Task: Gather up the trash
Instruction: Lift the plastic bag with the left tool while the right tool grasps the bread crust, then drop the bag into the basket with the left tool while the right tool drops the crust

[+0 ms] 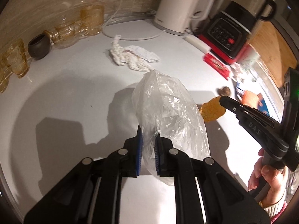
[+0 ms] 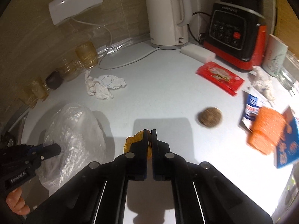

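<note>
A: Starting at the far left, amber glass cups (image 2: 86, 56) and a small dark pot (image 2: 53, 79) stand lined up against the wall, apparently just parked clear of the work area.

B: And the bag?

A: The left gripper (image 1: 148, 136) has its pads pinched tight on a fold of the clear plastic bag (image 1: 168, 112), so the bag hangs up off the white counter (image 1: 74, 93). My guess is it's raised like that to take the rubbish. It's thin, crinkled and see-through, and looks empty.

B: What's behind it?

A: A crumpled white tissue (image 2: 101, 85) lies on the counter, well apart from both grippers and untouched.

B: The right side?

A: The right gripper (image 2: 151, 132) has its jaws drawn together. An orange peel (image 2: 130, 141) sits right at the tips, yellow-orange, pitted and curled. The left camera shows the fingertips on its edge, so I judge it gripped, though the fingers hide the contact itself. It's near the bag, which suits dropping it in.

B: Further right?

A: A brown walnut-like lump (image 2: 210, 119), a red sachet (image 2: 219, 77), and torn blue and orange wrappers (image 2: 269, 130), blurred, near the counter's right edge. Kettle (image 2: 166, 15) and blender base (image 2: 235, 31) stand at the back
</note>
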Tool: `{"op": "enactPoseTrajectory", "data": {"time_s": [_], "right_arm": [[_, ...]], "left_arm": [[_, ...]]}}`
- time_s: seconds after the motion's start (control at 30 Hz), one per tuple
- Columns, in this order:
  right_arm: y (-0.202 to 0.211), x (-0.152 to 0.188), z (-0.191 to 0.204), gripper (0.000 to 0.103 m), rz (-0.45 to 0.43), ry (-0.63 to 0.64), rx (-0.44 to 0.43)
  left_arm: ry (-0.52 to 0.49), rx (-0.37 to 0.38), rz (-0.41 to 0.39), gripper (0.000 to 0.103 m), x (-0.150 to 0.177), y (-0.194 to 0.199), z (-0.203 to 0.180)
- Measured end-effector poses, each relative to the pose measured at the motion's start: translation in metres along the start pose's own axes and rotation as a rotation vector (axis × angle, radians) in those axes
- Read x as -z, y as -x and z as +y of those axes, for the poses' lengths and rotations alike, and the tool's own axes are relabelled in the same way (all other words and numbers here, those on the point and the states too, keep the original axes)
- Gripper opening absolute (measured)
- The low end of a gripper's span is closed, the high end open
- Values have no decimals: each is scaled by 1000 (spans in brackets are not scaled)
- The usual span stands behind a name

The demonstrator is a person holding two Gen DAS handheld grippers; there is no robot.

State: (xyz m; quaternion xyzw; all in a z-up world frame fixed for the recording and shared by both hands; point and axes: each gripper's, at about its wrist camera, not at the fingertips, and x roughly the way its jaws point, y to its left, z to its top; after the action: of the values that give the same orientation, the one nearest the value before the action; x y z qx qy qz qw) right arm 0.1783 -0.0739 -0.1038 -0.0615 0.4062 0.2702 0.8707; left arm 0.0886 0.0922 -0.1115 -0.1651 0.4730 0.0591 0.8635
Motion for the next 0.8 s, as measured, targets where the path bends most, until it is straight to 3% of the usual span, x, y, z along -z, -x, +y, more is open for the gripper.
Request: {"op": "enactPoseTrajectory", "data": {"time_s": [0.2, 0.47, 0.8], "right_arm": [[71, 50, -13, 4, -16, -22, 48], [159, 133, -29, 4, -30, -69, 97], [205, 229, -33, 4, 40, -83, 123]], "left_arm": [[-86, 49, 10, 11, 40, 35, -31], [-201, 109, 77, 11, 126, 72, -78], [-248, 117, 224, 11, 225, 67, -106]]}}
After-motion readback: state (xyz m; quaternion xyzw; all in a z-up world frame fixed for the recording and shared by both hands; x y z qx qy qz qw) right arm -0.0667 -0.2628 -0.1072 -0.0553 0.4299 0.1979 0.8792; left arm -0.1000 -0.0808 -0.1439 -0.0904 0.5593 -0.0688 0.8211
